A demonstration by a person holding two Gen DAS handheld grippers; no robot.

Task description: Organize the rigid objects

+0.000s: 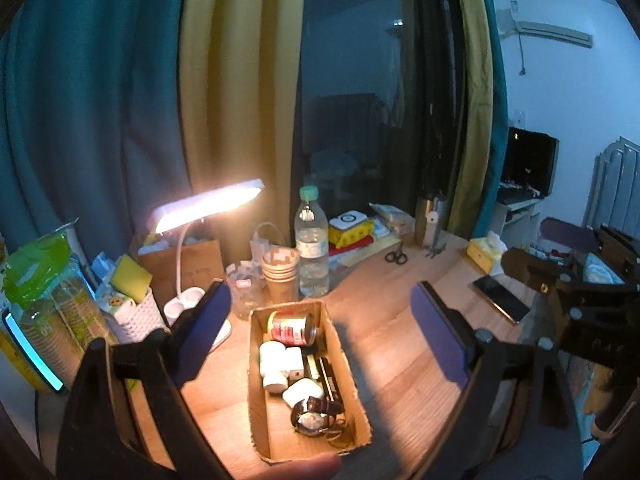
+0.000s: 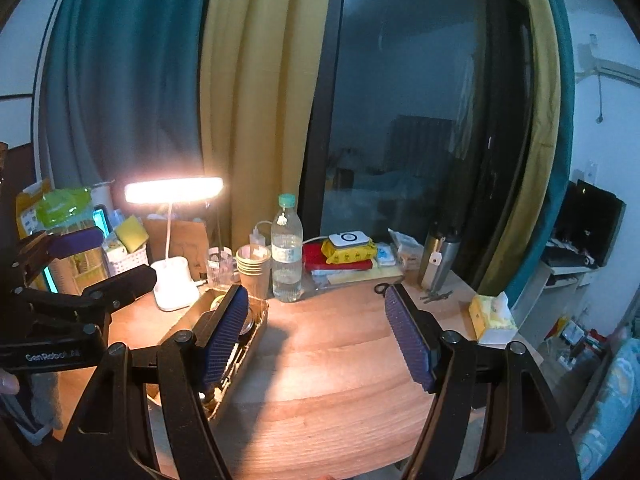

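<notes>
A long cardboard box lies on the wooden desk. In it are a red tin can, white adapters, a white earbud case and a wristwatch. My left gripper is open and empty, held above the box. My right gripper is open and empty over bare desk, right of the box. The left gripper also shows at the left of the right wrist view.
A lit desk lamp, a water bottle, stacked paper cups, a glass, scissors, a phone, a tissue box, a steel flask and a white basket crowd the desk's back and sides.
</notes>
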